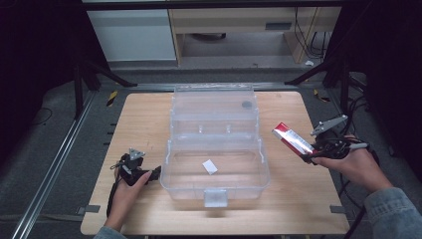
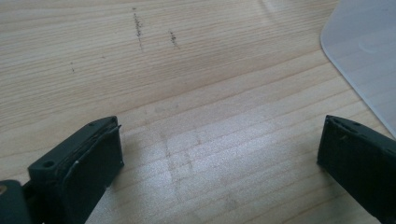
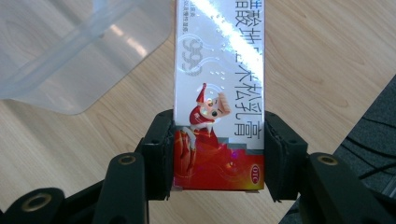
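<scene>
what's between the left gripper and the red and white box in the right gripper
The clear plastic bin, open, with a small white slip on its floor. The high view shows it between the left gripper and the box.

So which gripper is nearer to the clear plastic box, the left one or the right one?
Left. The left gripper rests open on the table right beside the clear plastic box. The right gripper holds a red and white carton farther off, past the box's right side.

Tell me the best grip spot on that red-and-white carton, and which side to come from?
Grip the carton at its red end, across the narrow width, coming in from that end along its length. The flat parallel sides suit the pads, and the right gripper already holds it this way, long end free toward the clear box.
</scene>
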A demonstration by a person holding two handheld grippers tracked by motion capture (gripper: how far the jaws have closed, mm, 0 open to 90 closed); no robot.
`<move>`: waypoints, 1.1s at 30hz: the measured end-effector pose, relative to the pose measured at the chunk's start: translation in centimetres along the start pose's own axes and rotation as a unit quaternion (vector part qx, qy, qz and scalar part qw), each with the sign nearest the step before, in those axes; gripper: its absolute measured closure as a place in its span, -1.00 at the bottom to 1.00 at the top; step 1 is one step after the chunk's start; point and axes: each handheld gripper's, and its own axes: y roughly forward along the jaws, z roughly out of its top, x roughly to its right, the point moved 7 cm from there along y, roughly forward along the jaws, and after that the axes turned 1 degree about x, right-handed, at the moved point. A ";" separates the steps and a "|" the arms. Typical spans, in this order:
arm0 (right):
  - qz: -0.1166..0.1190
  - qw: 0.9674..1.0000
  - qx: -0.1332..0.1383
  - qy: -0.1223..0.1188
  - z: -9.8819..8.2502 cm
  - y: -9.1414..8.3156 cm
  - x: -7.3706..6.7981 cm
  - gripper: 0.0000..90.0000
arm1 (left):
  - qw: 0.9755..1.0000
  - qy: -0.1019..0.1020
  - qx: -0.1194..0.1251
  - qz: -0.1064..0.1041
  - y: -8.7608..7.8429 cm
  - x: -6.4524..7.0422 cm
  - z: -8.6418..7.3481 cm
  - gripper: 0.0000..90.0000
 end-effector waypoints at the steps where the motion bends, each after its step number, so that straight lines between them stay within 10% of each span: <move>1: 0.001 1.000 0.003 -0.001 0.2 -0.1 -0.1 0.15 | 1.000 0.000 0.000 0.000 0.0 0.0 0.0 -1.00; 33: 0.058 0.991 0.027 -0.120 8.9 0.1 -6.9 0.15 | 1.000 0.000 0.001 0.000 0.0 0.0 0.0 -1.00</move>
